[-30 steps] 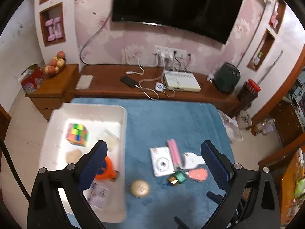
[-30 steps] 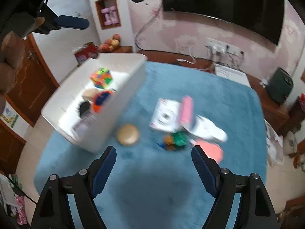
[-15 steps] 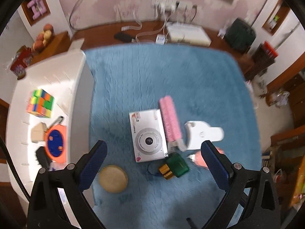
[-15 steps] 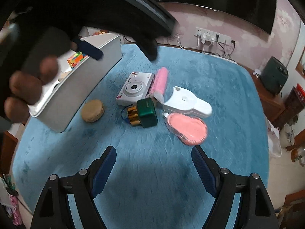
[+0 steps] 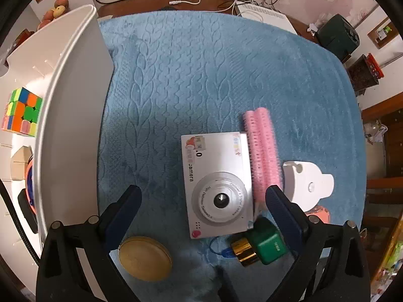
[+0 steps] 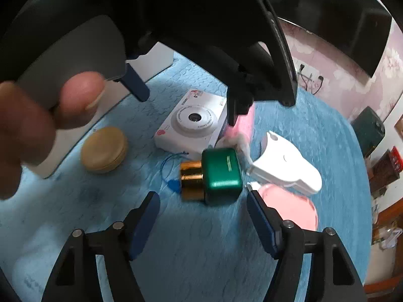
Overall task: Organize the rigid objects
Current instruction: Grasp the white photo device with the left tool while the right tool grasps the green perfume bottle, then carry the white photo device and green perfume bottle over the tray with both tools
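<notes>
My left gripper (image 5: pixel 202 198) hung with its fingers spread around the glossy white toy camera (image 5: pixel 217 183), not touching it. My right gripper (image 6: pixel 202 211) was closing, its fingers still apart before the smooth green box (image 6: pixel 221 176) with 1 gold metallic end. Both objects lay on a plush blue cable-patterned cloth (image 5: pixel 201 75) over the tabletop, beside a white plastic bin (image 5: pixel 73 100).

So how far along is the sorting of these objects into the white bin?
Partly done: the white plastic bin already holds a multicoloured puzzle cube and other items. Nothing is gripped; the left claw hangs open over the white toy camera, and the right claw is closing, empty, near the green-and-gold box. The tan round case also waits on the blue blanket.
</notes>
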A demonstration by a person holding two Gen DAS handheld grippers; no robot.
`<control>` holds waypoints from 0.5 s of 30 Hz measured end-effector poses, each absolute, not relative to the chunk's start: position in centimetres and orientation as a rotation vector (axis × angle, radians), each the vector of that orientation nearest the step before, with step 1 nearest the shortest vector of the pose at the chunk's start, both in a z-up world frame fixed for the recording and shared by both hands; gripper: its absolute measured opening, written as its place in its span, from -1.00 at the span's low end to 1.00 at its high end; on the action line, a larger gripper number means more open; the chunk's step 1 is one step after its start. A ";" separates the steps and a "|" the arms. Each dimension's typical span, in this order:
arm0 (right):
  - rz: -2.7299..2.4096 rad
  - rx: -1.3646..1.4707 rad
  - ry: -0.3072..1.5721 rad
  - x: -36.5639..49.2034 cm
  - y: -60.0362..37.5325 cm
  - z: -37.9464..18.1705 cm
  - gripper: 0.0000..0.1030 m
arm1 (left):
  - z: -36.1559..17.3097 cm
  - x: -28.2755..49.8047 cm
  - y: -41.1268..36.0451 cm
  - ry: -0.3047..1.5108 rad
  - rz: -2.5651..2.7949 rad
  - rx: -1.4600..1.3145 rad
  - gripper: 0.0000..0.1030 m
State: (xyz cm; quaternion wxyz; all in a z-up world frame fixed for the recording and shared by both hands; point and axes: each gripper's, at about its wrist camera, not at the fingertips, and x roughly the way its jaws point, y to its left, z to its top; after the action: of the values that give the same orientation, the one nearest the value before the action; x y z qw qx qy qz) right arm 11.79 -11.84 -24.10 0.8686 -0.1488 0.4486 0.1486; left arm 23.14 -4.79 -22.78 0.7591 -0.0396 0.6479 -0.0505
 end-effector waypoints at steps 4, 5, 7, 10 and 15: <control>0.322 -0.292 0.932 12.6 -11.6 -24.2 0.03 | -23.5 23.0 -4.7 1.428 -0.097 -0.073 0.92; 0.324 -0.292 0.930 12.9 -11.7 -24.2 -0.01 | -23.7 23.1 -4.7 1.430 -0.091 -0.071 0.92; 0.332 -0.278 0.936 13.1 -11.8 -24.2 -0.03 | -23.7 23.1 -4.6 1.430 -0.086 -0.070 0.92; 0.335 -0.248 0.955 13.0 -12.3 -24.0 -0.03 | -23.7 23.2 -4.7 1.434 -0.074 -0.063 0.94; 0.338 -0.193 0.989 12.6 -14.1 -23.6 -0.03 | -23.5 22.9 -4.6 1.427 -0.064 -0.053 0.94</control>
State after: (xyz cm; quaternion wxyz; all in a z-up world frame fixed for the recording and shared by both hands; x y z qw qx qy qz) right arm 12.63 -14.10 -23.56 0.8620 -0.0918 0.4717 0.1611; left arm 22.87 -4.58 -23.53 0.7552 -0.0244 0.6543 -0.0293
